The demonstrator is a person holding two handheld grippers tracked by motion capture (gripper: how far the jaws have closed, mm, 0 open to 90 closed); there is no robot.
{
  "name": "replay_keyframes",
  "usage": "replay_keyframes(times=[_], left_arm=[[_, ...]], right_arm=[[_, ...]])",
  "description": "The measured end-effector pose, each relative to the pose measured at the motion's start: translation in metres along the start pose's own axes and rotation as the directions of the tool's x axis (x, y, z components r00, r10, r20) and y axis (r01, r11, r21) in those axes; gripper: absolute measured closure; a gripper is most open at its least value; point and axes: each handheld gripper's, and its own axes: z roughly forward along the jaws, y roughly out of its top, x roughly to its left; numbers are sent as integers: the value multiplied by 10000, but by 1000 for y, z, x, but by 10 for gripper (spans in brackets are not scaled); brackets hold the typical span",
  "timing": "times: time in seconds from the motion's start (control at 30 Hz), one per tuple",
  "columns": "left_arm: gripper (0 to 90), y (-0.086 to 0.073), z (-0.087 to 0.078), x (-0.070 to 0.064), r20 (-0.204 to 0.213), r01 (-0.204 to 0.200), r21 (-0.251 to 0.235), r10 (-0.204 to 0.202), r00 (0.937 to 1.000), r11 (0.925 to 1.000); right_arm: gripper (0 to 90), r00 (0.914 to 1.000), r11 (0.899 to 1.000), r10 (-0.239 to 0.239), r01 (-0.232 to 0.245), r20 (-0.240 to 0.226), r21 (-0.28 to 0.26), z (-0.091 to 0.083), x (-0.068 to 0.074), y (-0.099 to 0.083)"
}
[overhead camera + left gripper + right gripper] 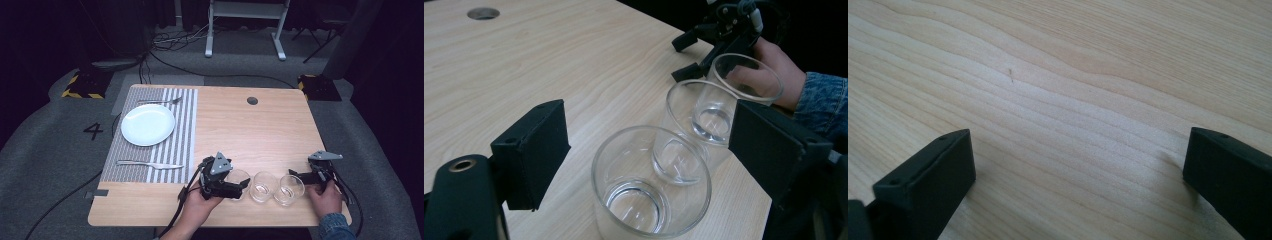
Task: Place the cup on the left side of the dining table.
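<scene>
I've got the left gripper spread wide with the near glass sitting right between the jaws, neither pad touching it yet. Beyond the jaws the middle glass stands just behind it, maybe touching, and the far glass behind that. My right gripper waits wide open and empty just beside that far glass, its jaws over bare tabletop. My read: I'm about to grip the near glass. I'd centre it, close gently and evenly on the wall below the rim, and lift straight up so it doesn't knock the middle one.
</scene>
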Motion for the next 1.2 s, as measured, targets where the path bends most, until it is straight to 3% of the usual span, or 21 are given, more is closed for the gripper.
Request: replay_keyframes(times=[0.2,0.33,0.37,0.6,0.87,1.2], left_arm=[[159,-9,14,-1,-67,-151,248,153,9999,9996],[149,-15,23,-2,261,-104,353,95,9996,9993],[147,-16,26,-3,151,-322,389,317,9994,9987],[150,-24,34,2,297,-121,540,105,9995,9985],[153,-34,46,1,263,-455,1176,427,9987,9920],[182,-43,53,4,350,-739,1567,693,9970,9849]], right_arm=[[6,10000,10000,-2,2,0,-2,0,0,0],[6,10000,10000,-2,2,-1,-1,0,0,0],[6,10000,10000,1,-1,-1,-1,0,0,0],[6,10000,10000,0,0,0,-1,0,0,0],[6,10000,10000,9,-9,11,-2,0,0,0],[7,10000,10000,3,-3,11,-4,0,0,0]])
